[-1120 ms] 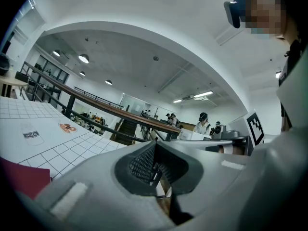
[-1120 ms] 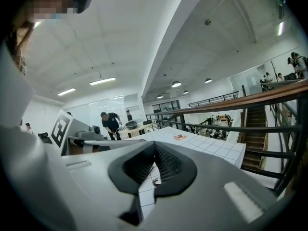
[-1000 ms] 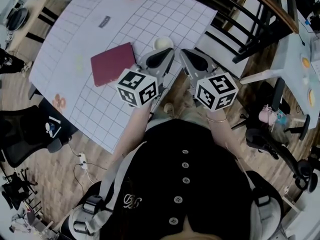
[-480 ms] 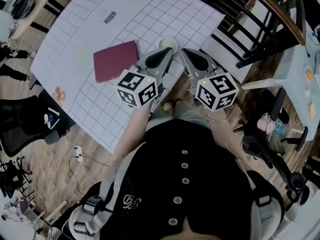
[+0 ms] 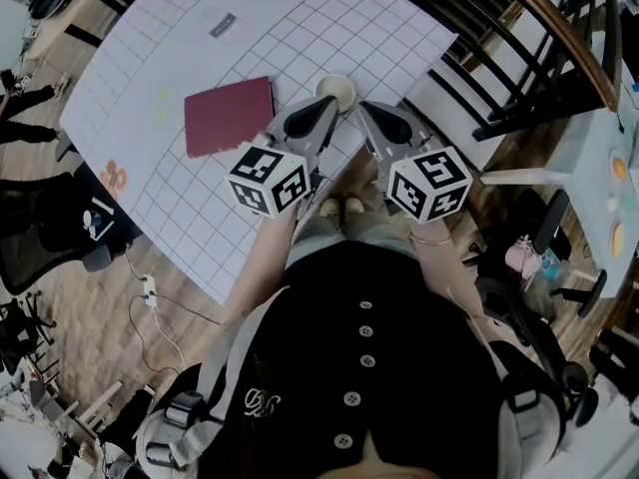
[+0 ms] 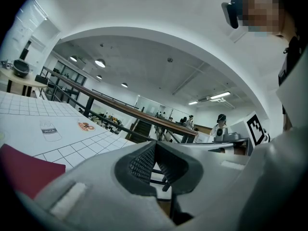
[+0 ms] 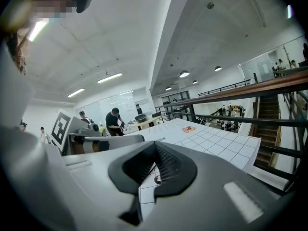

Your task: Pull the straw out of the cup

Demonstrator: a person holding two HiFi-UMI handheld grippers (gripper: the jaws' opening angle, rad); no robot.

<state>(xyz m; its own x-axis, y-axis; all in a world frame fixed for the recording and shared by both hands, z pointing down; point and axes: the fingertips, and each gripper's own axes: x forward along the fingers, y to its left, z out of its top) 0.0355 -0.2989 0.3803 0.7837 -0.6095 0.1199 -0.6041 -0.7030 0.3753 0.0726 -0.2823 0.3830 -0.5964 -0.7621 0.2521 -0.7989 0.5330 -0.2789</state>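
right gripper [image 7: 156, 144] closed, gridded table [image 7: 216, 141] beyond

A white gridded tabletop [image 5: 329, 28] spreads ahead and left of the left tongs [image 5: 332, 103], above a wood-plank floor [image 5: 110, 327]. A black railing [image 7: 260, 86] with a wooden handrail runs right of the right tongs [image 5: 363, 108], and a black chair [image 5: 40, 257] stands far left of both. High beyond them, the white ceiling [image 7: 144, 32] carries strip lights [image 7: 108, 77] and round lamps [image 6: 100, 62].

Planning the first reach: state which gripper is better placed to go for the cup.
Left, narrowly. In the head view the left gripper ends just below the cup; the right gripper ends off to its side. Both are shut.
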